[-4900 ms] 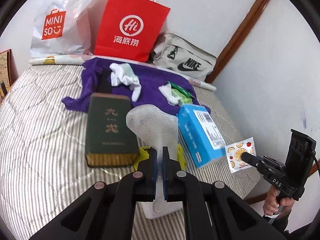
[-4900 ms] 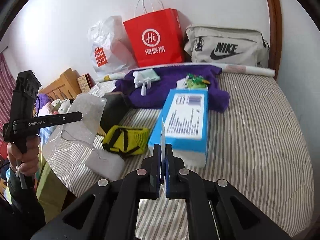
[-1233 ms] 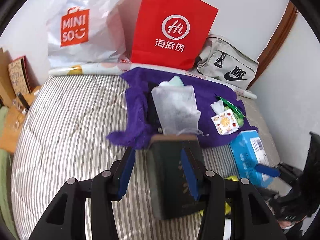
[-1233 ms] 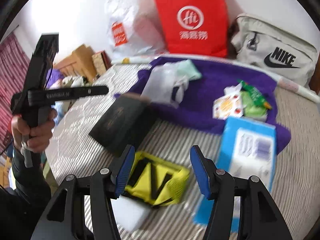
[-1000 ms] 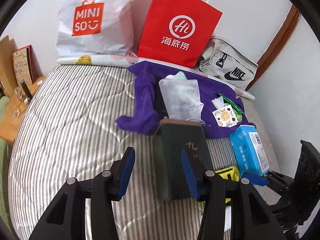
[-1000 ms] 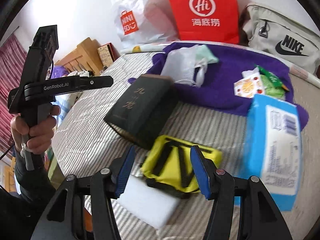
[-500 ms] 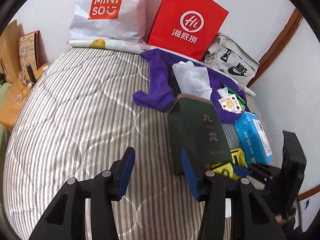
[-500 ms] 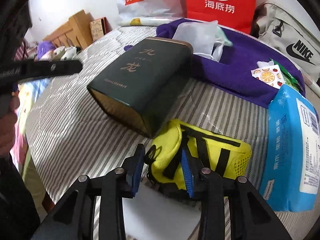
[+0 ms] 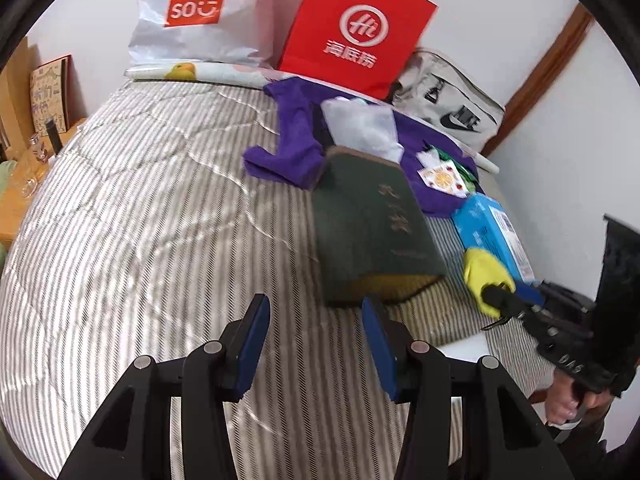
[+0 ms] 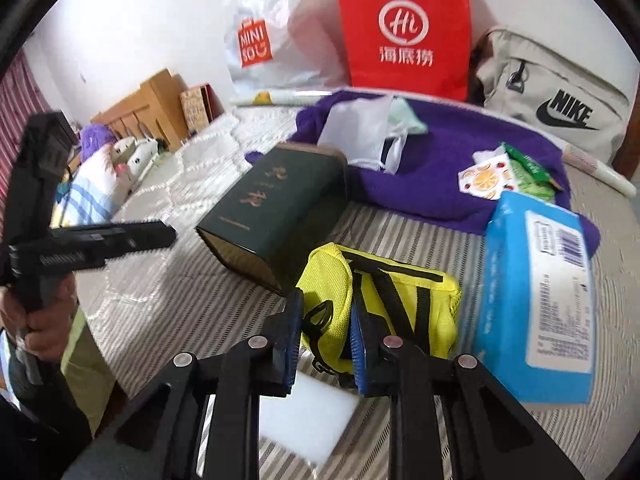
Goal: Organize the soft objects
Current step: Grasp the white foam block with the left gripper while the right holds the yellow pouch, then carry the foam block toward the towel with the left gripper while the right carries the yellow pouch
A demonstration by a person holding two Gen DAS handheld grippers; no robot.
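Note:
A yellow pouch (image 10: 380, 292) with black straps lies on the striped bed between a dark green box (image 10: 276, 204) and a blue tissue pack (image 10: 536, 280). My right gripper (image 10: 326, 338) is closing, and its blue pads pinch the pouch's near left end. The left wrist view shows the same pouch (image 9: 486, 276) at the right gripper's (image 9: 500, 296) tip. My left gripper (image 9: 316, 340) hangs open over bare bedcover, short of the green box (image 9: 368, 224), with nothing between its fingers. A white mesh bag (image 10: 356, 128) and an orange-print packet (image 10: 486, 178) rest on the purple cloth (image 10: 440, 200).
A white foam block (image 10: 308, 412) lies under my right gripper. A red paper bag (image 10: 404, 28), a Miniso bag (image 10: 264, 40) and a Nike bag (image 10: 560, 100) line the far wall. Wooden furniture (image 10: 156, 104) stands left of the bed. A hand (image 10: 40, 320) holds the left gripper.
My right gripper came down onto the yellow pouch and its jaws narrowed around the pouch's end. My left gripper drew back and leftward from the green box, still open.

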